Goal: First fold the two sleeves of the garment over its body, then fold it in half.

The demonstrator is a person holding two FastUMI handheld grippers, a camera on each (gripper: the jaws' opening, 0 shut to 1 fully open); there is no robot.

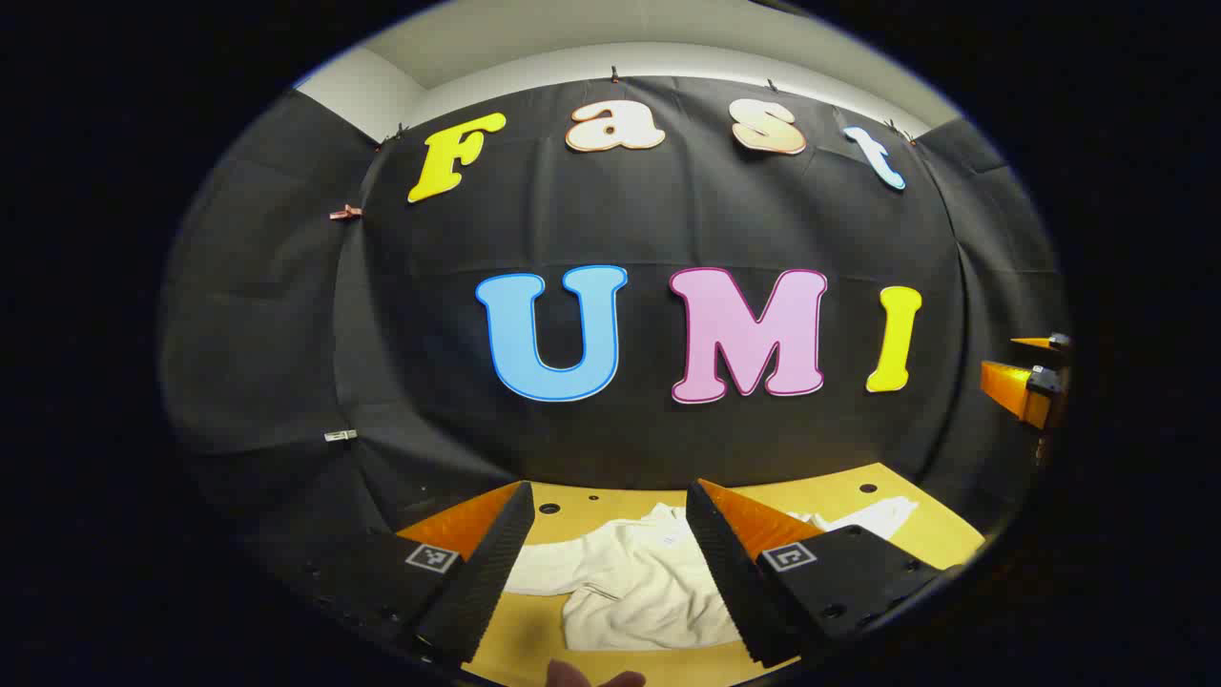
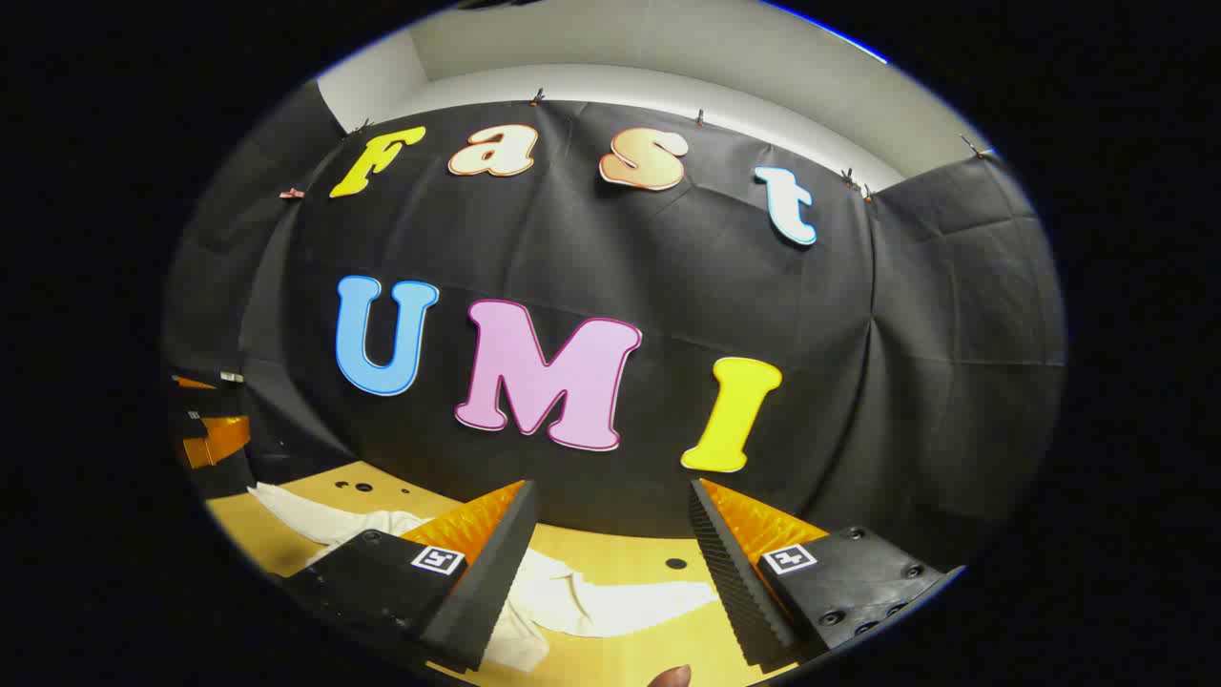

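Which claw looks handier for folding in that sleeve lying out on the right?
Probably the right claw: the garment's outstretched sleeve lies just beneath its open fingers.

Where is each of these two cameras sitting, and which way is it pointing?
Left gripper view: rides on the left gripper, facing the booth's back wall over the white garment on the table; its two open fingers and a fingertip show at the bottom.
Right gripper view: rides on the right gripper, looking the same way; its open fingers show.
Shared: the garment, table and wall, and each shows the other gripper at its edge.
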